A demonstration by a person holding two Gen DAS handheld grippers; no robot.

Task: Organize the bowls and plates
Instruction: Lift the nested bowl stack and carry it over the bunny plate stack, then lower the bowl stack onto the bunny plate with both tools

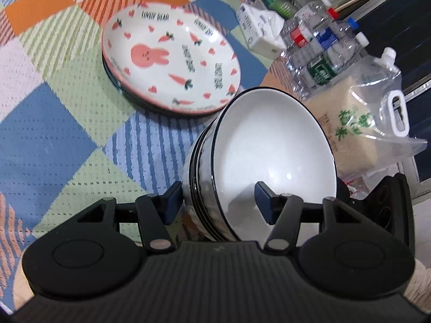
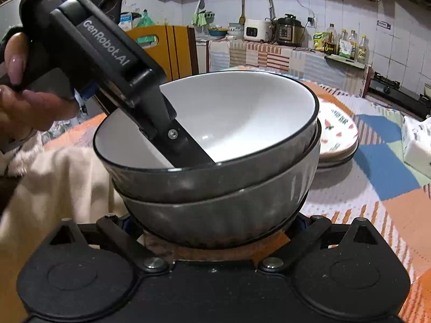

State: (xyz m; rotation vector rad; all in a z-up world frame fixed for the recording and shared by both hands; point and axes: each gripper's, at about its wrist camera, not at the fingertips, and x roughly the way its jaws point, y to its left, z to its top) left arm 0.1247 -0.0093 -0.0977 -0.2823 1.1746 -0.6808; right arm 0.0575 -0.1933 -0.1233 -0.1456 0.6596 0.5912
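A stack of nested white bowls [image 1: 269,145] with black rims and grey ribbed outsides [image 2: 215,188] is held tilted above the patchwork tablecloth [image 1: 54,140]. My left gripper [image 1: 218,199] is shut on the stack's near wall, with one blue pad outside and the other inside the top bowl. In the right wrist view its finger [image 2: 186,148] reaches down into the bowl. My right gripper [image 2: 214,220] clasps the lowest bowl from both sides, its pads mostly hidden behind the bowl. A stack of plates topped by a bunny-and-carrot plate [image 1: 169,62] lies beyond on the cloth [image 2: 336,137].
Clear water bottles [image 1: 323,48], a bag of rice [image 1: 363,134] and a tissue pack [image 1: 258,29] crowd the table's edge near the bowls. A person's hand [image 2: 27,102] holds the left gripper over a cream cloth [image 2: 67,175]. A kitchen counter [image 2: 269,53] with appliances stands behind.
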